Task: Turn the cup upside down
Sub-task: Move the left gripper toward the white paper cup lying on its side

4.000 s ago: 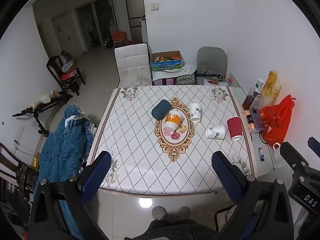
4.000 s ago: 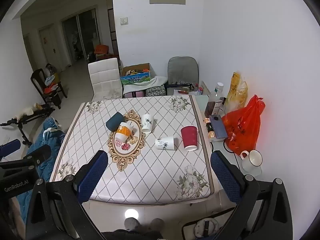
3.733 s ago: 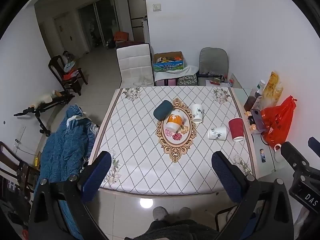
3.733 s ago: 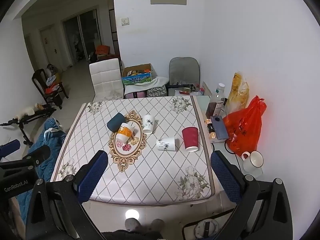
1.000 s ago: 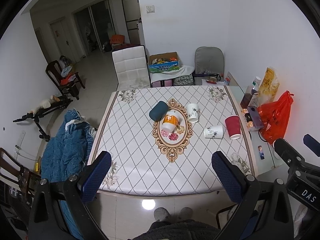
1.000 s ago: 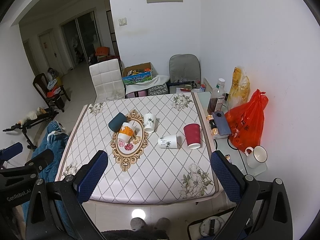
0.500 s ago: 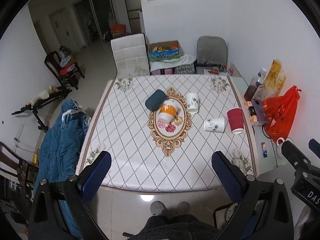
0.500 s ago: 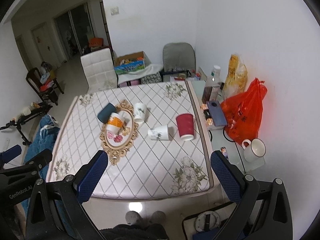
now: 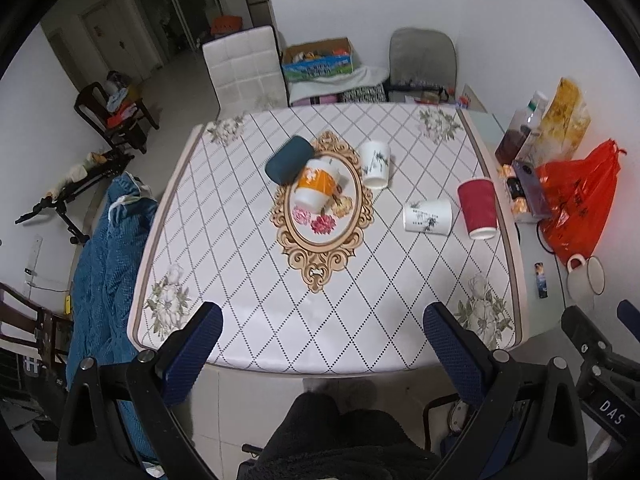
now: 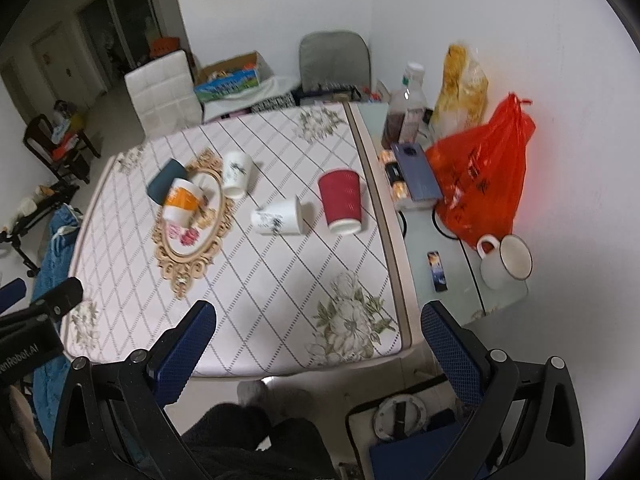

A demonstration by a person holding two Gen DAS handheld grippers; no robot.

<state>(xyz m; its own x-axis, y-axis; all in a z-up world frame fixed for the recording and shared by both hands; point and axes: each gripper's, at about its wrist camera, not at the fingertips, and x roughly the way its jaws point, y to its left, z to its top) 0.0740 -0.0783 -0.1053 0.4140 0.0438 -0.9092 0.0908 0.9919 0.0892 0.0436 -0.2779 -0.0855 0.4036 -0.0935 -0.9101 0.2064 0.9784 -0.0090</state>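
Note:
Several cups lie on their sides on the patterned table (image 9: 248, 280): a dark teal cup (image 9: 289, 159), an orange-and-white cup (image 9: 316, 187), a white cup (image 9: 375, 164), a second white cup (image 9: 427, 216) and a red ribbed cup (image 9: 477, 208). The right wrist view shows them too: teal (image 10: 165, 185), orange (image 10: 183, 199), white (image 10: 237, 174), white (image 10: 278, 217), red (image 10: 341, 201). My left gripper (image 9: 320, 344) is open and empty, above the table's near edge. My right gripper (image 10: 318, 338) is open and empty, near the table's front right corner.
A glass side shelf (image 10: 452, 264) at the right holds a red plastic bag (image 10: 480, 176), a bottle (image 10: 408, 108), a yellow bag (image 10: 460, 88) and a white mug (image 10: 506, 262). A blue garment (image 9: 108, 256) hangs at the left. Chairs (image 9: 244, 68) stand behind the table.
Both grippers have moved forward and tilted down toward the table; the right one has swung right, toward the red cup's side. The cups have not moved. Both jaws stay open.

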